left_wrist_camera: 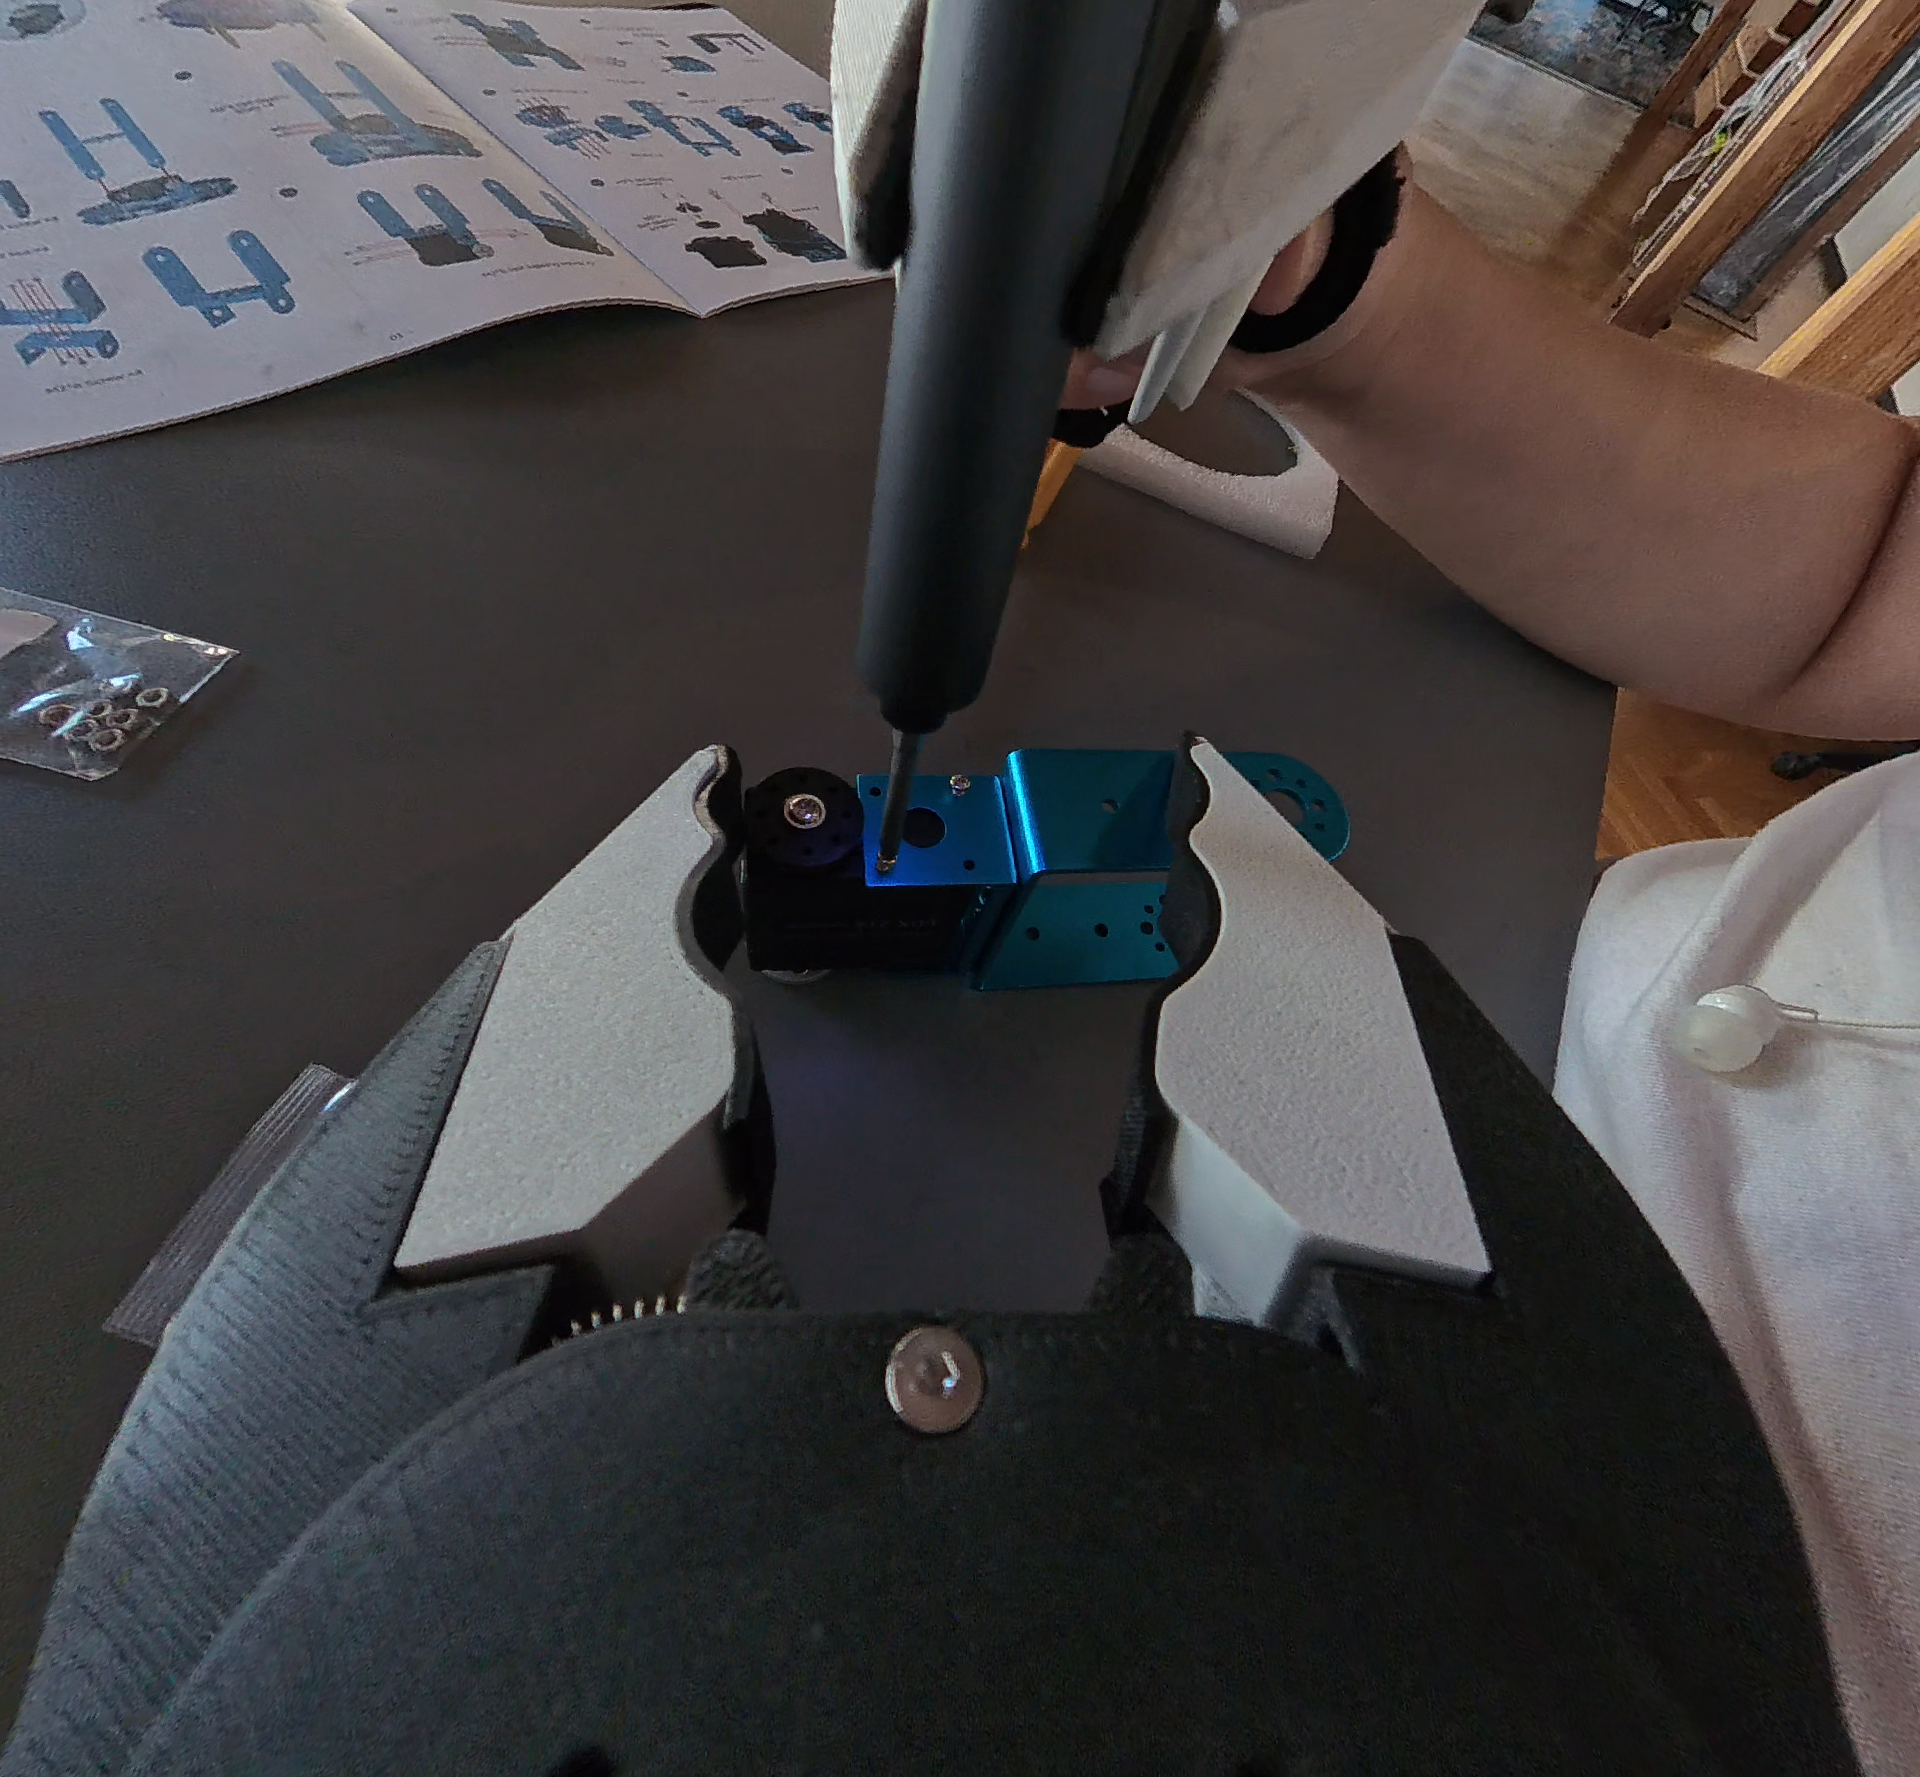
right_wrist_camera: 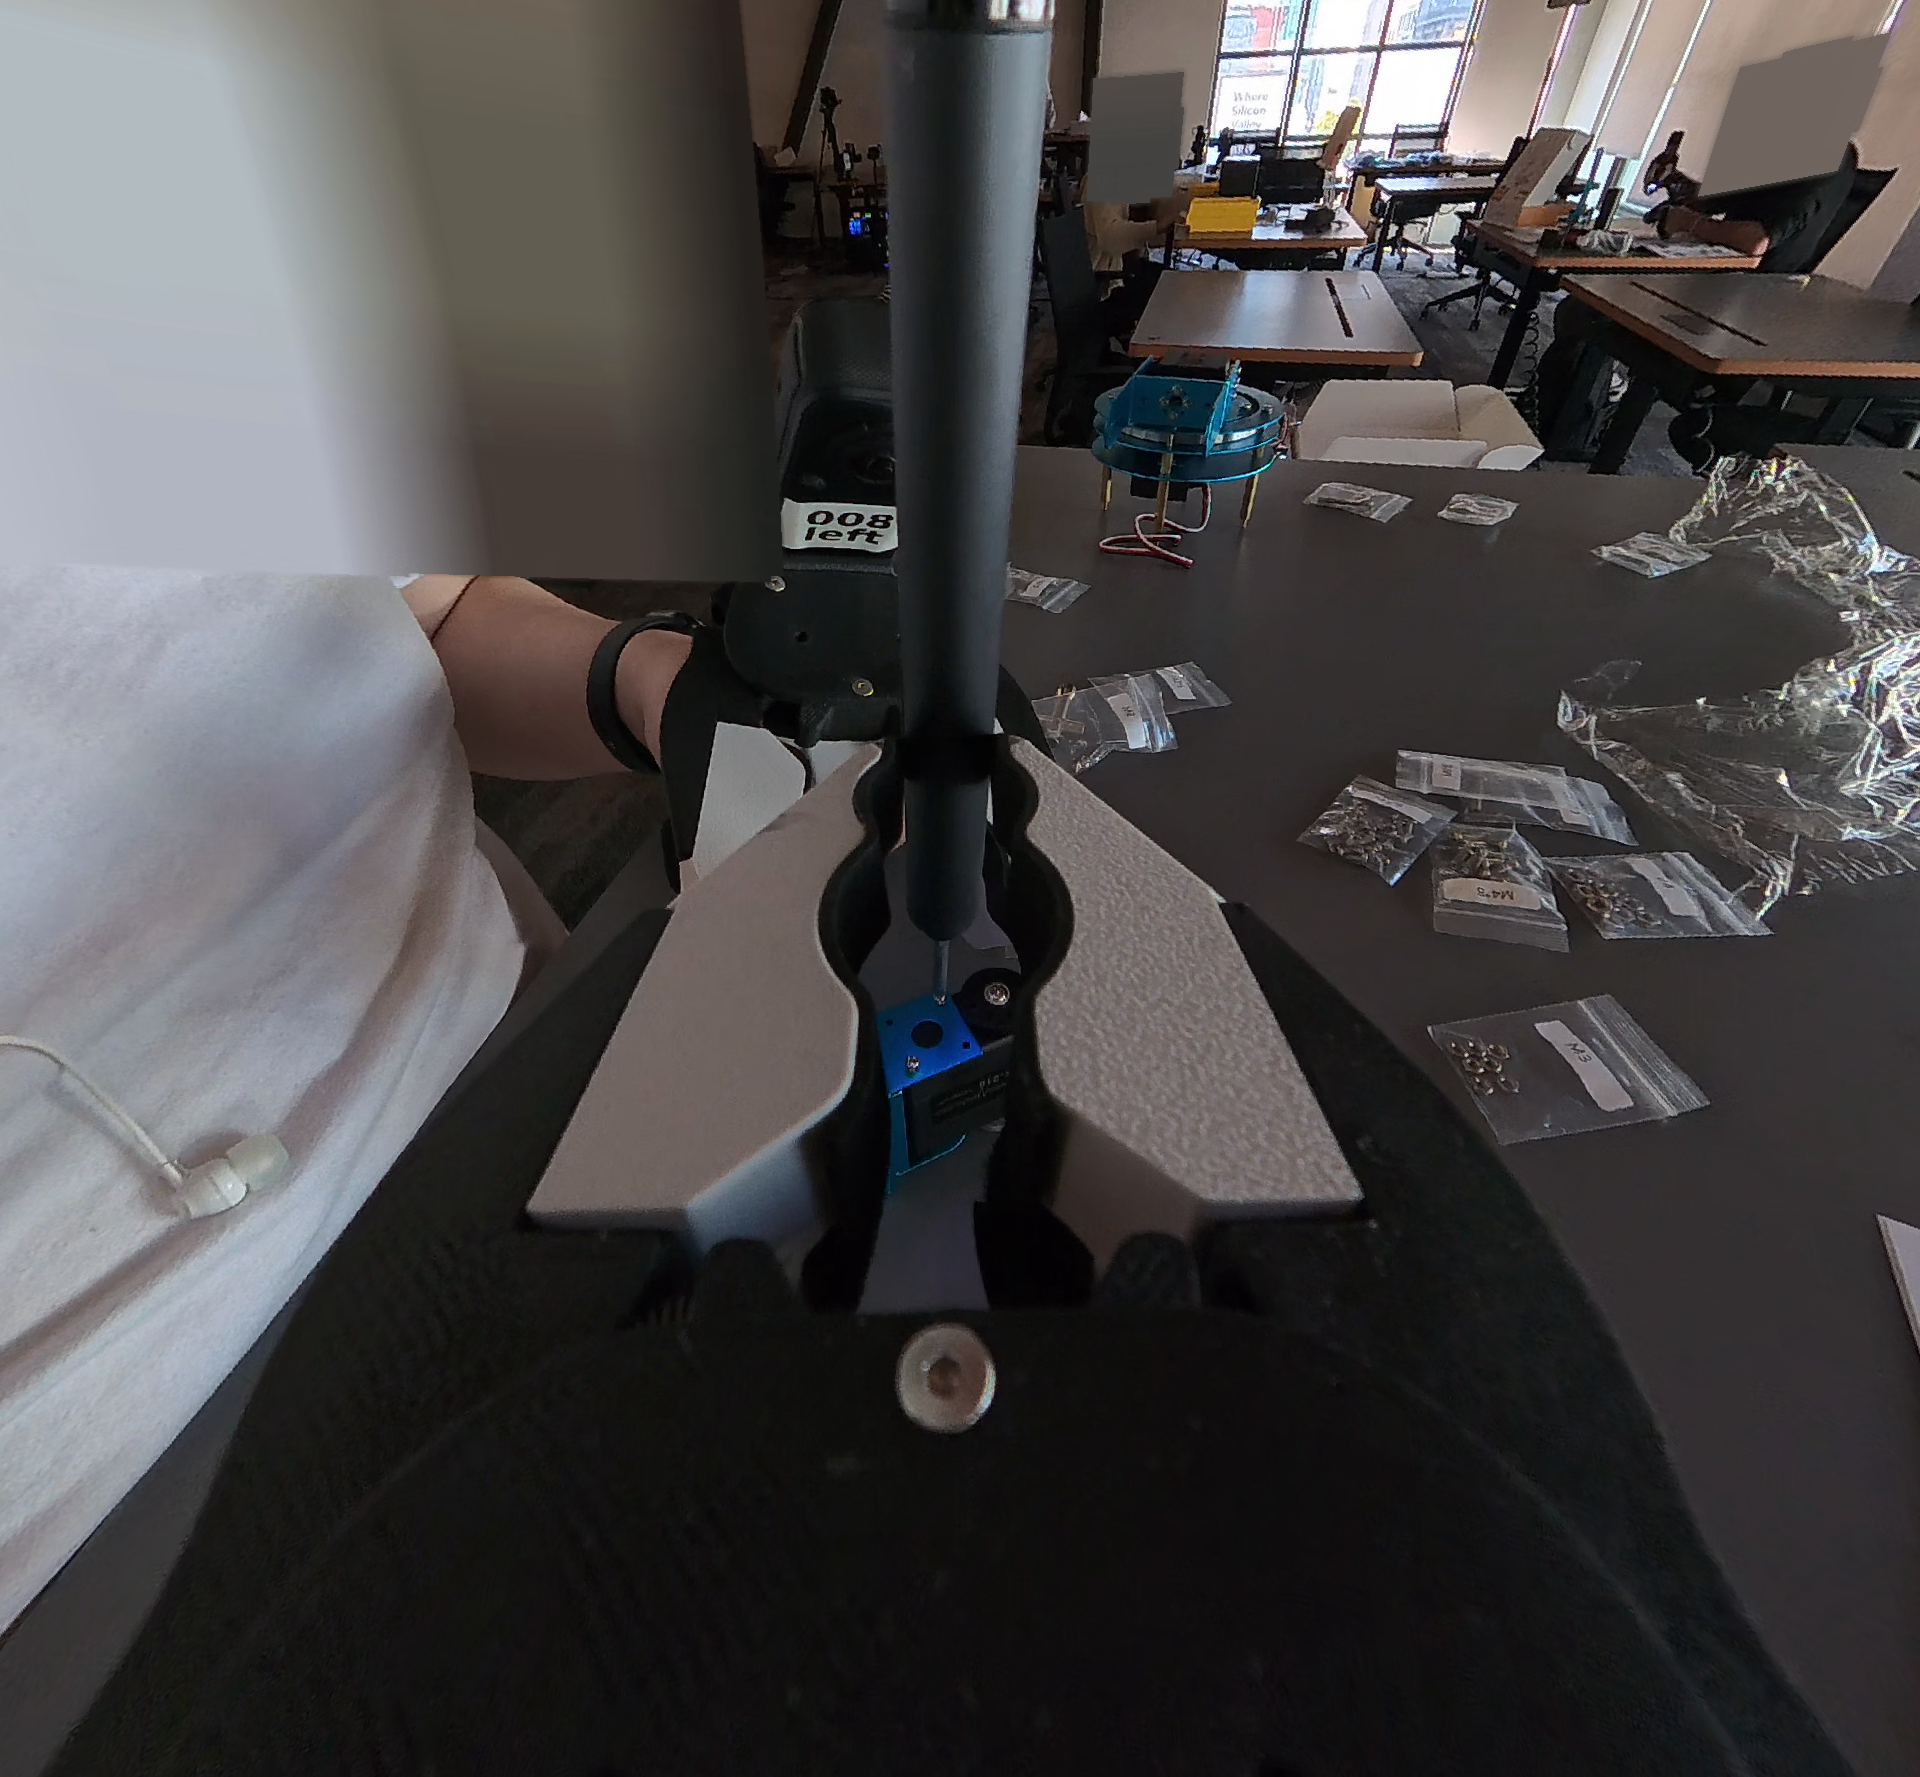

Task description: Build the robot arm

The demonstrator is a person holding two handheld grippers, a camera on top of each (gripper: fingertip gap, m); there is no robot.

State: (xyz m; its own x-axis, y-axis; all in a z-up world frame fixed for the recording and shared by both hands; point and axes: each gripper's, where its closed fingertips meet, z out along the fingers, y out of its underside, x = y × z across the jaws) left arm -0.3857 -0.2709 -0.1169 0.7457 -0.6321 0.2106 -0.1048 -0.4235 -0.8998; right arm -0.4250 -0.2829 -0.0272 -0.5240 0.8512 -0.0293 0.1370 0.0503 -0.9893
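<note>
My left gripper (left_wrist_camera: 961, 777) is shut on an assembly of a black servo (left_wrist_camera: 821, 896) and a blue metal bracket (left_wrist_camera: 1081, 854), holding it on the dark table (left_wrist_camera: 520, 636). My right gripper (right_wrist_camera: 948, 761) is shut on a dark grey electric screwdriver (right_wrist_camera: 961, 377), held upright. The screwdriver also shows in the left wrist view (left_wrist_camera: 966, 325). Its bit (left_wrist_camera: 894, 808) rests on a screw at the near left corner of the bracket's top plate. A second small screw (left_wrist_camera: 960, 782) sits at the plate's far edge. In the right wrist view the bracket (right_wrist_camera: 925, 1052) and servo show between my fingers.
An open instruction booklet (left_wrist_camera: 364, 169) lies at the back left. A bag of nuts (left_wrist_camera: 99, 699) lies to the left. Several small hardware bags (right_wrist_camera: 1496, 886), crumpled clear wrap (right_wrist_camera: 1787, 688) and a blue round base assembly (right_wrist_camera: 1184, 428) lie on the table. A person's forearm (left_wrist_camera: 1610, 501) reaches in. The left gripper's tips are roughly 9 cm from the right gripper's.
</note>
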